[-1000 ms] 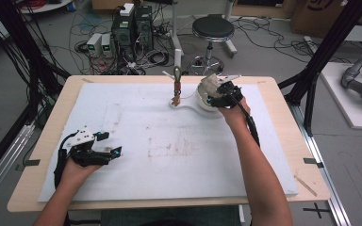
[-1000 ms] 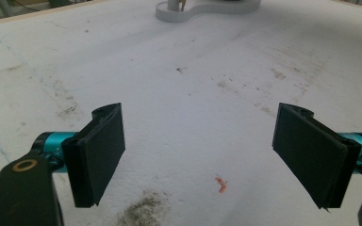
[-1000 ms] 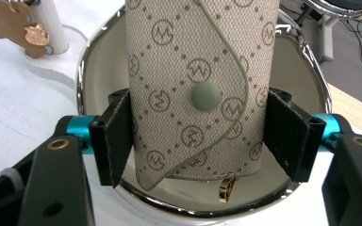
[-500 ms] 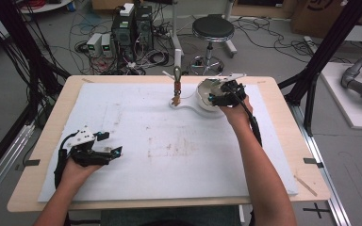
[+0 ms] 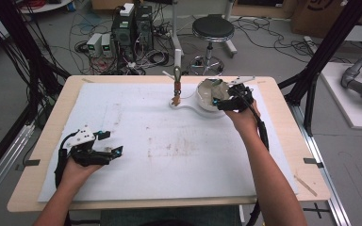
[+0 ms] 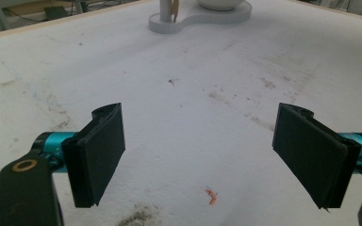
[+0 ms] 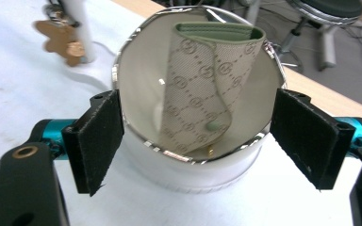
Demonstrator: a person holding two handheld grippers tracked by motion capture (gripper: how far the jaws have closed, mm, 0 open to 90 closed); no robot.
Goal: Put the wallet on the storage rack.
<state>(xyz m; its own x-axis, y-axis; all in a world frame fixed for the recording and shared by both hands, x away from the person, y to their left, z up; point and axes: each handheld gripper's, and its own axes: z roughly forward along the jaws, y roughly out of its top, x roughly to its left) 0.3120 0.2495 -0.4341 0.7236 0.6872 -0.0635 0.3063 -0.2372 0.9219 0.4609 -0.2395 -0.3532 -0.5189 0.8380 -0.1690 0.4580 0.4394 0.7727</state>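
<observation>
A white bowl point(image 5: 207, 92) with a chrome rim stands at the far middle-right of the mat, on a white stand base point(image 5: 185, 104). In the right gripper view a beige monogram wallet point(image 7: 202, 89) with green trim leans inside the bowl point(image 7: 193, 174). My right gripper point(image 5: 218, 100) hovers at the bowl's near right side. Its jaws have just been opening and now stand wide, one on each side of the bowl, pressing on nothing point(image 7: 198, 141). A brown bear keychain point(image 7: 59, 35) hangs on the stand's post point(image 5: 176, 77). My left gripper point(image 5: 112, 143) rests open at the near left point(image 6: 202, 155).
A white mat point(image 5: 169, 155) covers the wooden table point(image 5: 42, 141). A small orange scrap point(image 6: 211, 197) lies on the mat just ahead of the left jaws. Beyond the far edge are a stool point(image 5: 212, 28), computer boxes point(image 5: 132, 23) and cables. Black frame posts point(image 5: 318, 66) flank the table.
The right gripper has drawn back a little from over the bowl towards the person and risen, its jaws spreading. The left hand has stayed put.
</observation>
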